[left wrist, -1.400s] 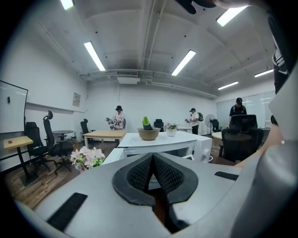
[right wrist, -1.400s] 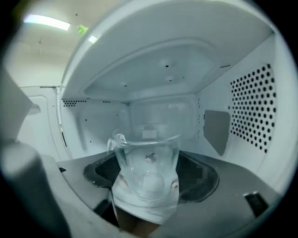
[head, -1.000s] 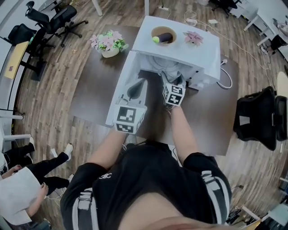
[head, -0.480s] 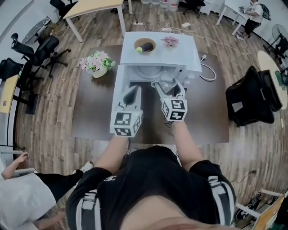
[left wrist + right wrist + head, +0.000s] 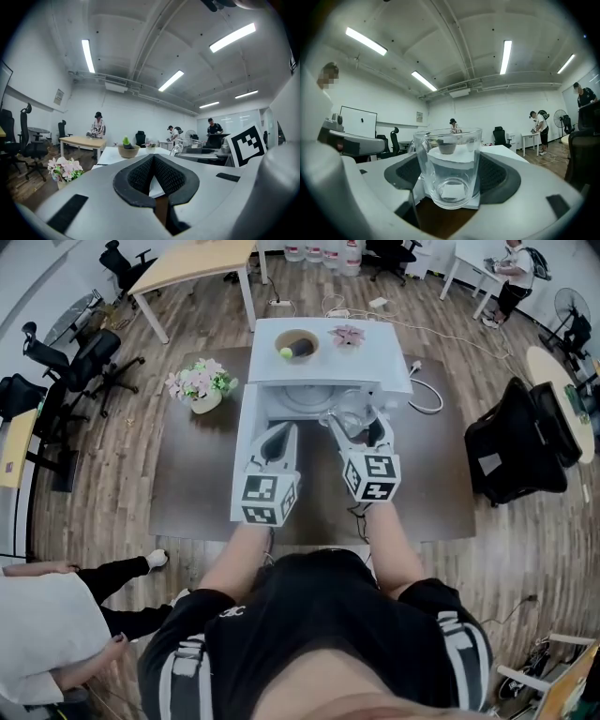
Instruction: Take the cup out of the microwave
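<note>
Right gripper [image 5: 452, 176]: jaws spread wide, pads pressed on clear glass cup [image 5: 448, 159]; cup held upright, outside microwave [image 5: 375, 357], just before open cavity. Left gripper [image 5: 153, 158]: jaws together, nothing between, beside open door [image 5: 246, 427]. Step judged: withdrawal from cavity done, carry in hand. Next move probably called for: level transfer to bare table [image 5: 187, 474], gentle set-down, grip loosened only once base rested.

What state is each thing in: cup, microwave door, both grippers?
cup: upright, empty, held aloft.
microwave door: swung open.
right gripper: jaws shut on cup.
left gripper: jaws together, nothing between them.
</note>
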Tool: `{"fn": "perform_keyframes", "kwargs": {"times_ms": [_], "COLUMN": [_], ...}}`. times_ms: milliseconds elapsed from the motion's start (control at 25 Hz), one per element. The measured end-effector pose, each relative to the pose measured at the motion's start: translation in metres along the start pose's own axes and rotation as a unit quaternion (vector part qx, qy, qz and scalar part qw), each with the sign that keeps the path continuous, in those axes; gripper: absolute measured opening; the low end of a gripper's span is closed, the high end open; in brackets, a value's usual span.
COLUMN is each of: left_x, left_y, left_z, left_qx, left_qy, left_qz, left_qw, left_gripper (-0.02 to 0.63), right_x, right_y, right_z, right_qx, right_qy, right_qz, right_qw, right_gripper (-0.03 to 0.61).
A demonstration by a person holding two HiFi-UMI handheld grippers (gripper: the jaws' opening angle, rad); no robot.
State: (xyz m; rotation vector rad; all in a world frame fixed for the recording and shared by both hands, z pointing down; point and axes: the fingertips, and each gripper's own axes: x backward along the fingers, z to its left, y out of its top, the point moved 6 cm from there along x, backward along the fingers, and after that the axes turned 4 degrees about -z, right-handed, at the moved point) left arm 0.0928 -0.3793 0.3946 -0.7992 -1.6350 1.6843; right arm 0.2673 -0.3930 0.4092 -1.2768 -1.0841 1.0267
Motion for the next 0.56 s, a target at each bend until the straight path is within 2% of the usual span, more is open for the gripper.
{"fn": "perform_keyframes", "kwargs": {"times_ms": [560], "left_x": [-0.0031], "left_y": [0.0011], "left_z": [0.0016], "left_qx": [-0.005], "left_qy": [0.007], "left_qz": [0.0], "left_qw": [1.0], "left_gripper": [0.0], "right_x": [-0.0035], "right_y": [0.0002], "right_z": [-0.0027], "right_qx": [-0.003], "right_qy": [0.011], "right_qz": [-0.005], "right_qw": [1.0], "right_gripper": [0.371]}}
